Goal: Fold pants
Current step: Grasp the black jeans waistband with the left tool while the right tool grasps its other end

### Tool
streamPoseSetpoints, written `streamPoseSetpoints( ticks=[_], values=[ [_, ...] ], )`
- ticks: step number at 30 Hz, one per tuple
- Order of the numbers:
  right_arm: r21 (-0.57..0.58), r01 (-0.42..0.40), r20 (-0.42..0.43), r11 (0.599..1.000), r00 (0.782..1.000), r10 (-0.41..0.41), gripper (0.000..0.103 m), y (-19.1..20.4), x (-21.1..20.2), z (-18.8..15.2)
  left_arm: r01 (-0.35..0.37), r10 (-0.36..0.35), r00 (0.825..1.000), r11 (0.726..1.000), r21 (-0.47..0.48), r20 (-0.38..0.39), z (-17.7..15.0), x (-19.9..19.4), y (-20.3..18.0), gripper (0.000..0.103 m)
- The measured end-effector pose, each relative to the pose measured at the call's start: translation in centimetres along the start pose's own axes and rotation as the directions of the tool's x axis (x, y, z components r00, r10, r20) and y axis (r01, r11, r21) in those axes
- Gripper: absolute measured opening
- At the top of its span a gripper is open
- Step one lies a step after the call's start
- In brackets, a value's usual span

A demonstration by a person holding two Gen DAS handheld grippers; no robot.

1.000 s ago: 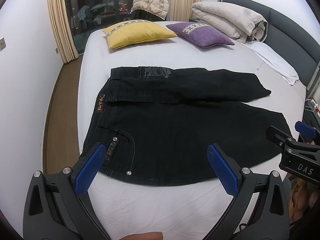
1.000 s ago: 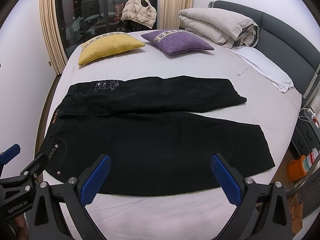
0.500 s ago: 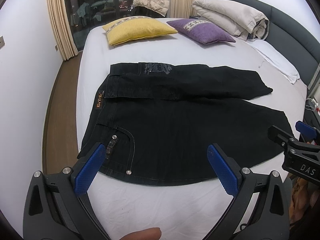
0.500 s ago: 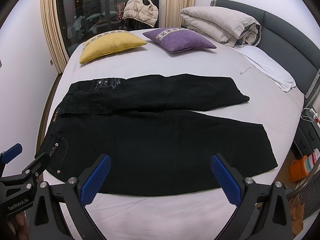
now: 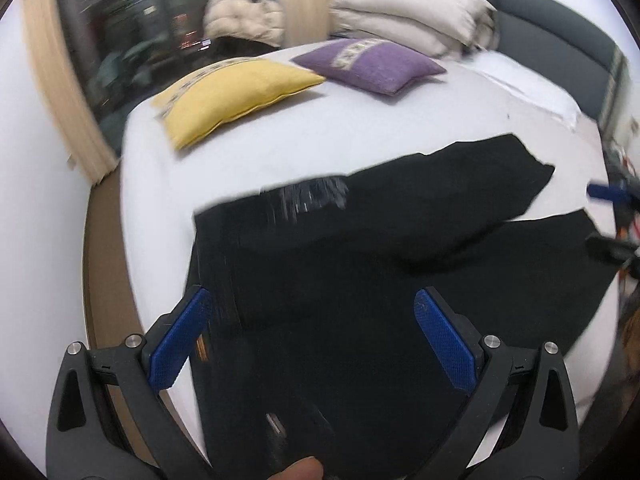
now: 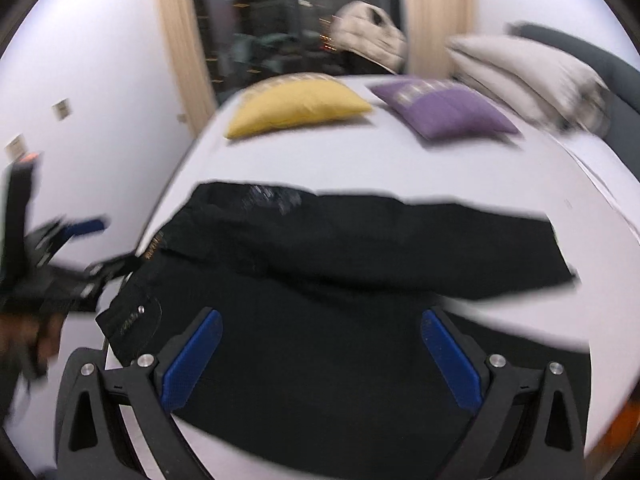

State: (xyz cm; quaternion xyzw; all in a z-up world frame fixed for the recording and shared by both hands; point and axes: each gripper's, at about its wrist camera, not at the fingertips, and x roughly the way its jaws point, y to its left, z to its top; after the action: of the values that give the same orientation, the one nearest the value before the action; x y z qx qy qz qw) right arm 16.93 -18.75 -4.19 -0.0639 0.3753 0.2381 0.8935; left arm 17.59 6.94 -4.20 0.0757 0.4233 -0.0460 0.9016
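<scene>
Left wrist view, left claw (image 5: 312, 340): I had its blue pads spread wide with nothing between them, hanging over the waist end of the pants (image 5: 360, 300); whether the pads touched cloth I could not tell through the blur.
Right wrist view, right claw (image 6: 320, 356): likewise spread wide and empty, poised over the near leg around mid-length.
Pants position: the black pants (image 6: 340, 280) lay flat on the bed (image 6: 440, 168), waistband toward my left, one leg nearer me and the other beyond it, the legs splayed slightly apart at the cuffs.
Step in hand, as I judged it: reaching in to take the near edge so that the near leg could go over the far one.
Grip advice: I reckoned the left claw should pinch the near waistband corner by the pocket rivets and the right claw the near hem, both biting all layers at the edge, not the middle of the panel.
Carry advice: lift both ends level, keep the cloth taut between them, and lay seam on seam.
Risk: denim this heavy would likely sag or drag the lower leg askew.
Beyond the pants: a yellow cushion (image 6: 296, 106) and a purple cushion (image 6: 444, 112) sat well apart from the work, with a folded duvet (image 5: 412, 16) farther back.
</scene>
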Motion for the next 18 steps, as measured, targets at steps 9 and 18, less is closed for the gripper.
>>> streamPoseSetpoints(
  ticks=[9,18],
  values=[
    [-0.171,-0.197,-0.099,0.965,0.978,0.183,0.077,-4.6,9.2,5.4,0.106,-0.039,0.970,0.957,0.271,-0.241,8.8,16.9,7.1,0.103],
    [-0.222,-0.283,-0.177,0.933,0.953,0.247,0.072,-7.1,17.1,8.3,0.258,-0.135,0.912,0.923,0.285,-0.387,12.2,25.6,10.0,0.089]
  ],
)
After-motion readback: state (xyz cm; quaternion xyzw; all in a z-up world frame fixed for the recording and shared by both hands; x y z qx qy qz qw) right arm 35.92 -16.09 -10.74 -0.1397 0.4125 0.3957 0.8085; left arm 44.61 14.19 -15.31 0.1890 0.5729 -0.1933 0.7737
